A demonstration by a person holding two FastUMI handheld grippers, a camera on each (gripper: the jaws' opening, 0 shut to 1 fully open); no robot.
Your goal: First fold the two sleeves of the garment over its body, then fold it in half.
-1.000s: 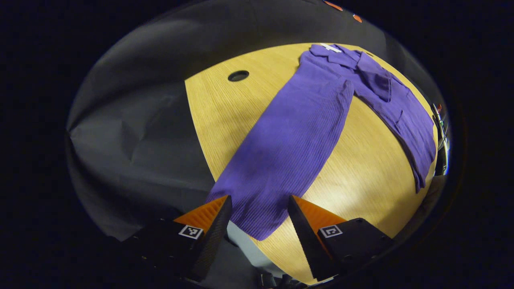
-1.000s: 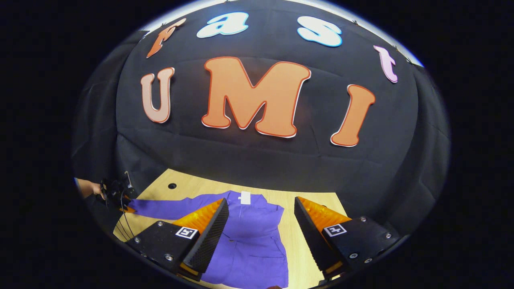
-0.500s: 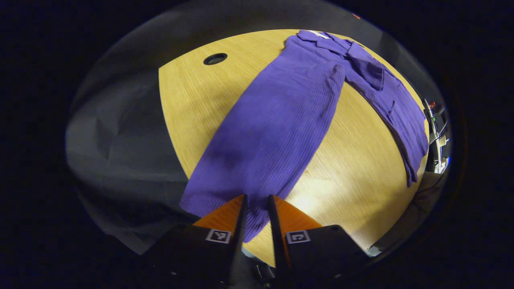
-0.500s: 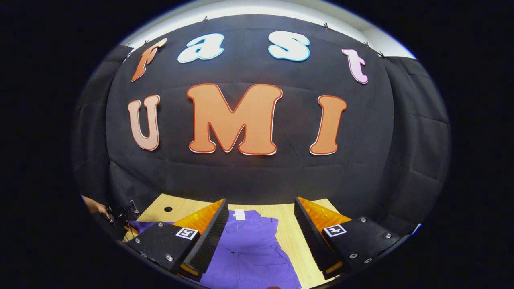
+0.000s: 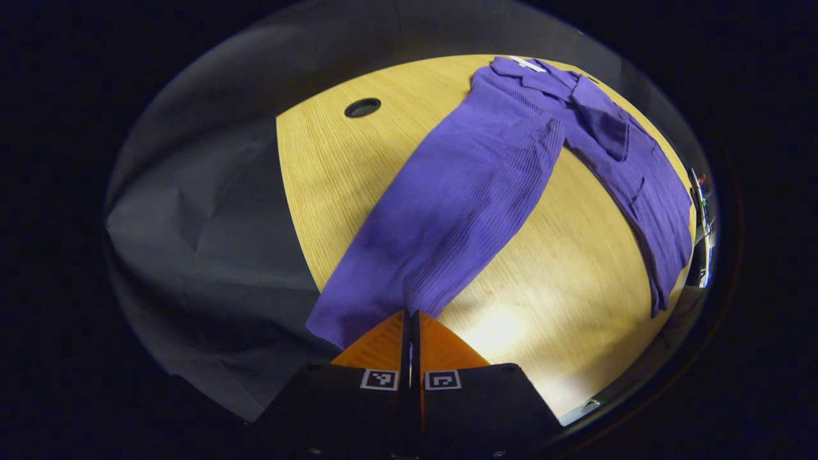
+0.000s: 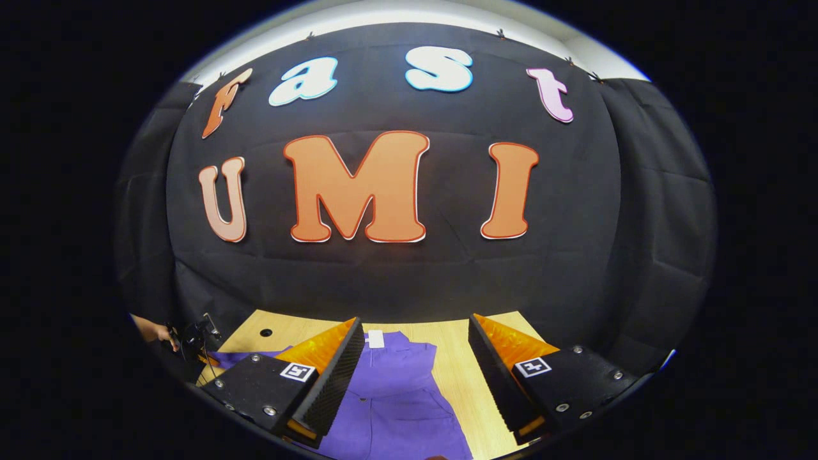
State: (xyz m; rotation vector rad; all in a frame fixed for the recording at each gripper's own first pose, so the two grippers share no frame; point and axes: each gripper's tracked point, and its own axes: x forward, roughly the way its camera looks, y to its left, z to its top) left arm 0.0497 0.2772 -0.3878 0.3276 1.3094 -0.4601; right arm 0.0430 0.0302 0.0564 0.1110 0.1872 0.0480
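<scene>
Since a second ago the left tool (image 5: 410,326) has closed: its fingers, then spread either side of the sleeve's cuff, now stand pressed together with only a thin slit between them, on the cuff end of the long purple ribbed sleeve (image 5: 457,204). The cloth seems pinched between them, though the cuff edge is hidden behind the fingers, so the grip itself cannot be made out for certain. That sleeve lies stretched flat across the pale wooden bench (image 5: 569,268), running from the near left edge toward the far side, where it joins the purple garment's body (image 5: 629,172) along the bench's right edge. A small round hole (image 5: 362,107) sits in the bench near its far left corner.

In the right gripper view the right tool (image 6: 415,377) hangs wide open above the garment's body, fingers well apart and holding nothing. At the bench's left edge a hand (image 6: 153,331) holds the left tool at the sleeve's end.
</scene>
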